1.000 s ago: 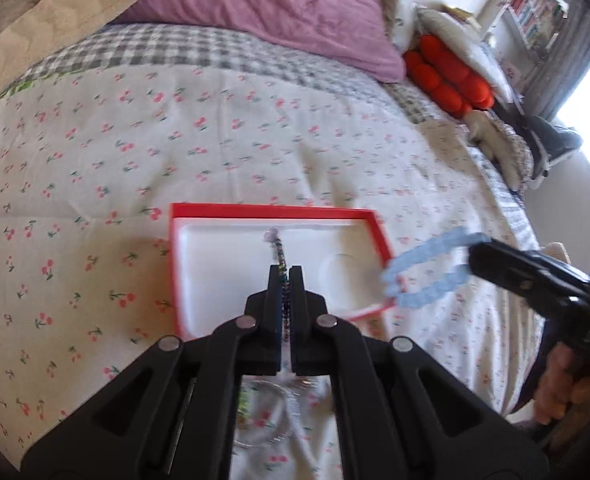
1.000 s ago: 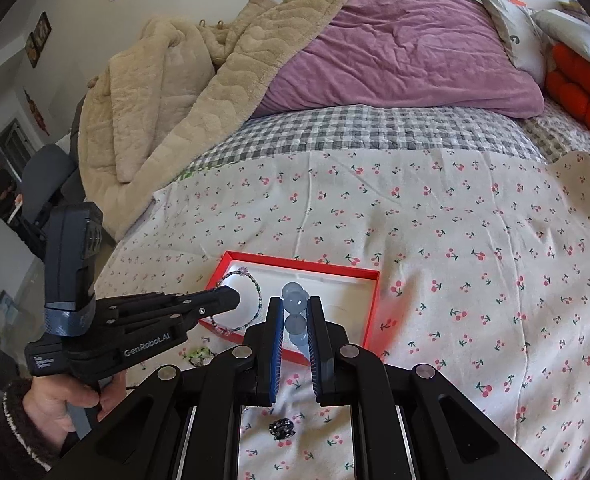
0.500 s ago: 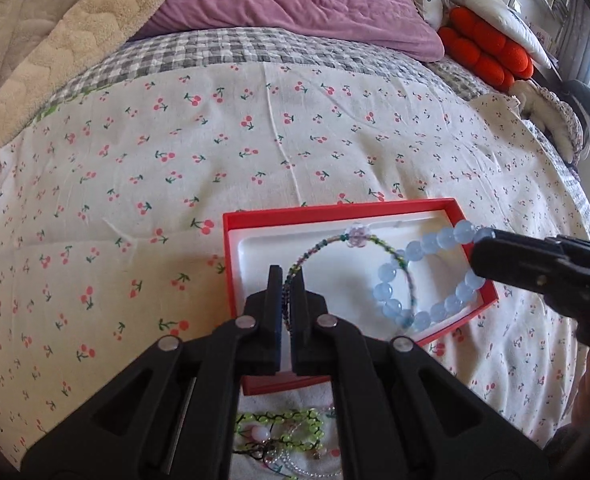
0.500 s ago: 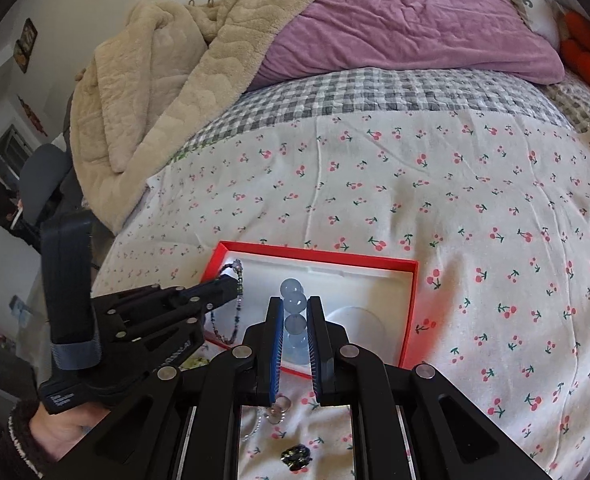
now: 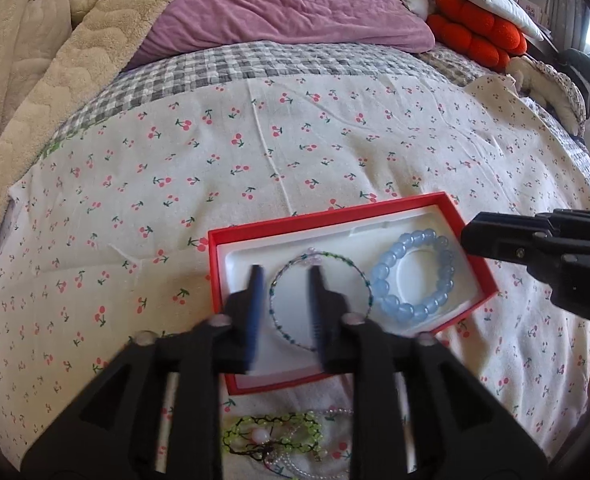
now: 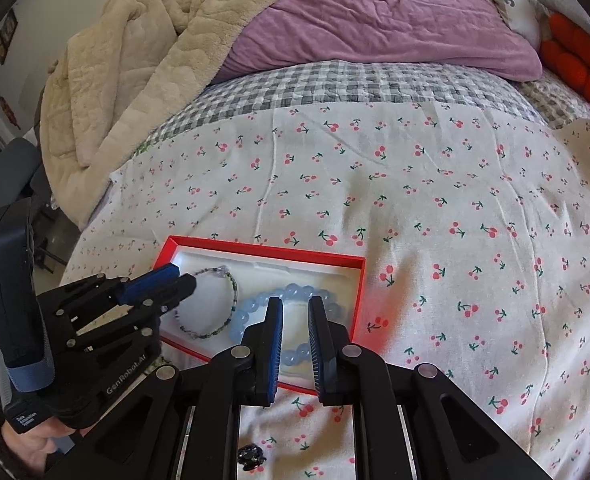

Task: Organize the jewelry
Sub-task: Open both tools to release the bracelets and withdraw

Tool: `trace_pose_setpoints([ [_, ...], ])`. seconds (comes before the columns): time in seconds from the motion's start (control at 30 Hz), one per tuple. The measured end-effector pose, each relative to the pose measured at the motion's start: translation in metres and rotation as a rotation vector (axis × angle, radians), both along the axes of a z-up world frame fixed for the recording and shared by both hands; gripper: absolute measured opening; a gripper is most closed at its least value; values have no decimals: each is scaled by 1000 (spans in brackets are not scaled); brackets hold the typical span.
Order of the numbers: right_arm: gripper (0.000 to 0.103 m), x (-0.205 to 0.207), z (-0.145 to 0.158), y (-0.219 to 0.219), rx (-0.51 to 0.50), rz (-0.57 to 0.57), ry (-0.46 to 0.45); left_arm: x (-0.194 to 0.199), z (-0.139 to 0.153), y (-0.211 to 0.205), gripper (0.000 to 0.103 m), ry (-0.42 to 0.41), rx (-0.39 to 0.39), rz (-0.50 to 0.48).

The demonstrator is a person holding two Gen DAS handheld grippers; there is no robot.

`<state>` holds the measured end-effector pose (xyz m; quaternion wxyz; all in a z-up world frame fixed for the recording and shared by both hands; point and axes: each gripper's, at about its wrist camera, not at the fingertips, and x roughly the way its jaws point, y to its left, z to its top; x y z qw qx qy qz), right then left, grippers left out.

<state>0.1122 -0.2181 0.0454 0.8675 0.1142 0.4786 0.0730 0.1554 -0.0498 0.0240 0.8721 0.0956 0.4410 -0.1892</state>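
Note:
A red box with a white liner (image 5: 335,218) (image 6: 263,249) lies on the cherry-print bedspread. Inside it lie a thin green-beaded bracelet (image 5: 361,276) (image 6: 234,286) on the left and a chunky light-blue bead bracelet (image 5: 391,270) (image 6: 295,292) on the right. My left gripper (image 5: 285,270) is open and empty, its jaws apart above the thin bracelet; it also shows in the right wrist view (image 6: 177,274). My right gripper (image 6: 295,304) is open and empty just above the blue bracelet; it also shows in the left wrist view (image 5: 469,236).
More jewelry lies on the bedspread in front of the box: a green bead piece (image 5: 271,436) and a small dark piece (image 6: 251,456). A purple pillow (image 5: 287,4), beige blanket (image 6: 135,64) and orange cushion (image 5: 475,32) lie at the bed's far end.
Both grippers have opened and let go. The thin bracelet and the blue bracelet, held over the box before, now lie flat in it.

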Motion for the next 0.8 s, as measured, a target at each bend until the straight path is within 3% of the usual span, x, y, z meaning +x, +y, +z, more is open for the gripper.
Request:
trace_pose_setpoints([
  [0.07, 15, -4, 5, -2, 4, -7, -4, -7, 7, -1, 53, -21, 1, -1],
  [0.27, 17, -20, 20, -6, 0, 1, -25, -28, 21, 2, 78, -48, 32, -20],
  [0.37, 18, -29, 24, -6, -9, 20, -18, -36, 20, 11, 80, -33, 60, -13],
  [0.43, 26, -37, 26, -6, -31, 31, -28, -41, 18, 19, 82, -19, 72, -5],
  [0.47, 44, -42, 26, -6, -40, 33, -32, -44, 17, 22, 82, -12, 77, -4],
  [0.5, 76, -47, 26, -6, -43, 34, -40, -46, 16, 26, 82, -7, 82, -3],
  [0.53, 85, -51, 27, -7, -42, 32, -55, -49, 14, 29, 83, 0, 89, -4],
  [0.8, 87, -86, 22, 1, -110, 110, -90, -63, -3, 61, 83, 62, 103, 14],
])
